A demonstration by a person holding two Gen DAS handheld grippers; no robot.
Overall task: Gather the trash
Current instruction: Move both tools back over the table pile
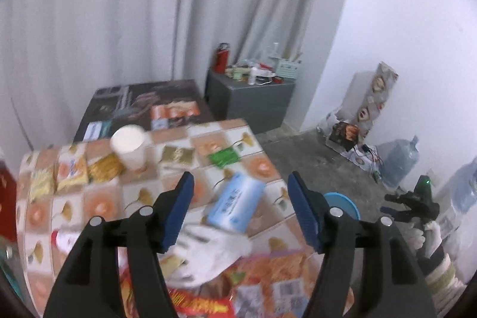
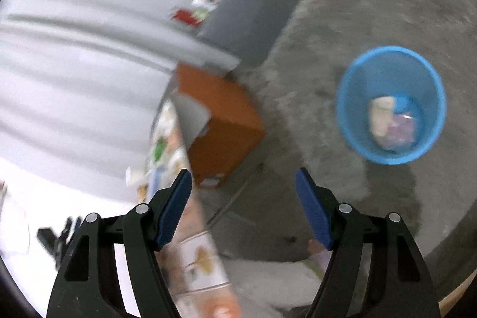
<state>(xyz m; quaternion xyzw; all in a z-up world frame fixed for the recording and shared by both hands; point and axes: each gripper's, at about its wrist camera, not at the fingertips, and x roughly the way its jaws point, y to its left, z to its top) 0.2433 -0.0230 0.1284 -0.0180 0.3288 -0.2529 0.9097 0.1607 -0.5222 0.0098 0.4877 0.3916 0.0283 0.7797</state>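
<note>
My left gripper (image 1: 241,180) is open and empty above a table with a checkered cloth (image 1: 98,198). Below it lie a blue tissue pack (image 1: 235,204) and a crumpled white paper (image 1: 208,252). A white paper cup (image 1: 128,146), yellow snack packets (image 1: 71,172), a green wrapper (image 1: 224,157) and red-orange wrappers (image 1: 268,282) also lie on the table. My right gripper (image 2: 243,179) is open and empty, tilted, over the floor beside the table edge (image 2: 196,255). A blue trash basket (image 2: 390,105) stands on the floor with some trash inside; its rim also shows in the left wrist view (image 1: 342,203).
A dark second table (image 1: 143,106) stands behind the first. A grey cabinet (image 1: 250,100) with clutter is by the curtain. An orange box (image 2: 220,121) sits on the floor. Water jugs (image 1: 399,163) and a tall carton (image 1: 372,103) stand by the wall.
</note>
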